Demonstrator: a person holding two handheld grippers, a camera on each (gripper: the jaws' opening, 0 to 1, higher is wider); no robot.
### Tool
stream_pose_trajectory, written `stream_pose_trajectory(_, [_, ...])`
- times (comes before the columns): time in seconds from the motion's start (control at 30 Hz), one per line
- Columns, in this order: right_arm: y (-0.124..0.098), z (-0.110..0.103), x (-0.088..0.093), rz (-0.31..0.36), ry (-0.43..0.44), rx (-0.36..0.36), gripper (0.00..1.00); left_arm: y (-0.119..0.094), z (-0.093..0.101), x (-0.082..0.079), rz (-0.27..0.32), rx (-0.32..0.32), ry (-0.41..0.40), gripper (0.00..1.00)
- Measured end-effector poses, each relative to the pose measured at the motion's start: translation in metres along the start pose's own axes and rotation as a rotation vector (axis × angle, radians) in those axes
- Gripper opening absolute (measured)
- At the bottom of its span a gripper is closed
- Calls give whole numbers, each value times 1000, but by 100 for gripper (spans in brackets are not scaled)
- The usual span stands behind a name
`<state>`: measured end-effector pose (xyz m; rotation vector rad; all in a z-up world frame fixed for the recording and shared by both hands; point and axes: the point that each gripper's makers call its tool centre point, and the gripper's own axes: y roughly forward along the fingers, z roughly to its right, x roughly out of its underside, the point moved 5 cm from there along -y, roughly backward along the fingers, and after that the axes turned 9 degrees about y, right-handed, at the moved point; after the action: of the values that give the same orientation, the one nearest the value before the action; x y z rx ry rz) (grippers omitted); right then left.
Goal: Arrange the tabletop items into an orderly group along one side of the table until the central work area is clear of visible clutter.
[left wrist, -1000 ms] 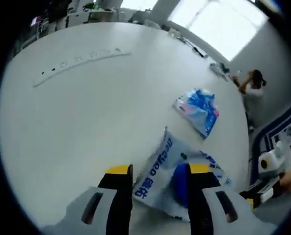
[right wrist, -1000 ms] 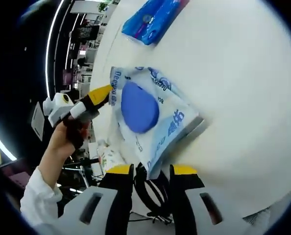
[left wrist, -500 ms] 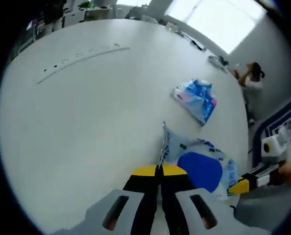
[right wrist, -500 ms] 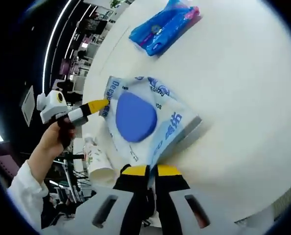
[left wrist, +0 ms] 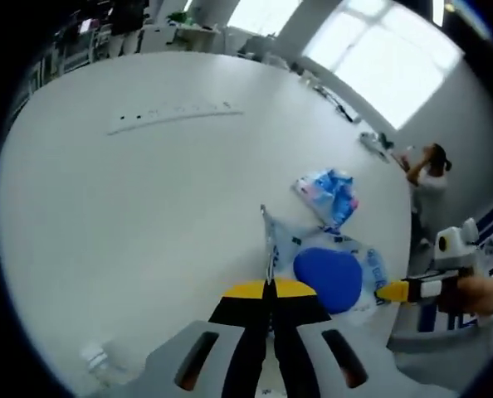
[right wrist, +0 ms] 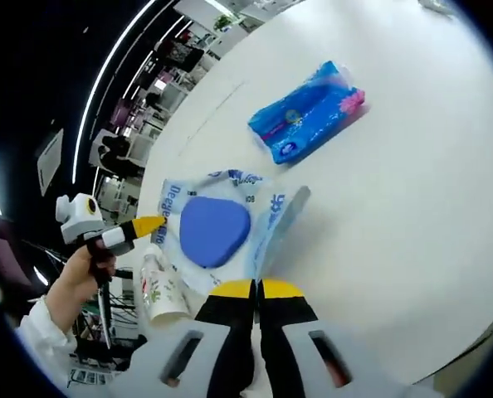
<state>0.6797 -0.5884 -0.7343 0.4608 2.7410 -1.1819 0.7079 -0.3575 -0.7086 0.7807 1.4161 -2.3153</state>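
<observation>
Wipes pack (right wrist: pixel 222 236) now lifted, both tools clamped.

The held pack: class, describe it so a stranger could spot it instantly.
On the white table, look near the edge. The pale pack is pinched at opposite ends by both grippers, beside a bright blue pack. Only it carries a big solid-blue oval.

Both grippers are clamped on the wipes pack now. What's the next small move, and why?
Probably carry the wipes pack a little toward the blue tissue pack and set it down beside it. Both the left gripper and the right gripper are shut on opposite edges of the pack, which looks partly lifted, while the tissue pack lies apart on the white table.
</observation>
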Motion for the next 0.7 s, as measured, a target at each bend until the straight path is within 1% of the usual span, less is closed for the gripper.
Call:
stream_pose_trajectory(0.1, [3,-8,-7,0,-36,-7,0,-11,-1,-1,9,-22,29,0])
stream_pose_trajectory(0.13, [4,-10,-10,2,-44,-9,0,-16,-2,-2,24,-30,27,0])
stream_pose_trajectory(0.23, [6,-18,-19,14,-94,-20,0,-28,-3,-6,93,-33,-18,0])
stream_pose_trajectory(0.27, [6,-21,-23,22,-114,-24,0,-33,-3,-5,107,-32,-43,0])
stream_pose_trajectory(0.33, [7,-28,-31,32,-161,-30,0,-40,-5,-2,123,-36,-57,0])
stream_pose_trajectory(0.4, [10,-34,-40,50,-235,-32,0,-44,-6,3,127,-40,-65,0])
stream_pose_trajectory(0.43, [12,-38,-47,75,-294,-32,0,-45,-8,7,131,-44,-78,0])
stream_pose_trajectory(0.47, [14,-41,-50,87,-347,-29,0,-45,-9,10,137,-48,-102,0])
stream_pose_trajectory(0.5, [17,-44,-53,85,-418,-14,0,-45,-11,13,151,-52,-142,0])
stream_pose_trajectory(0.53, [20,-46,-54,82,-452,-3,0,-44,-12,15,163,-58,-164,0])
stream_pose_trajectory(0.6, [26,-51,-56,84,-482,1,0,-45,-15,18,172,-69,-180,0])
stream_pose_trajectory(0.7, [31,-53,-60,87,-531,10,0,-46,-15,20,179,-71,-198,0])
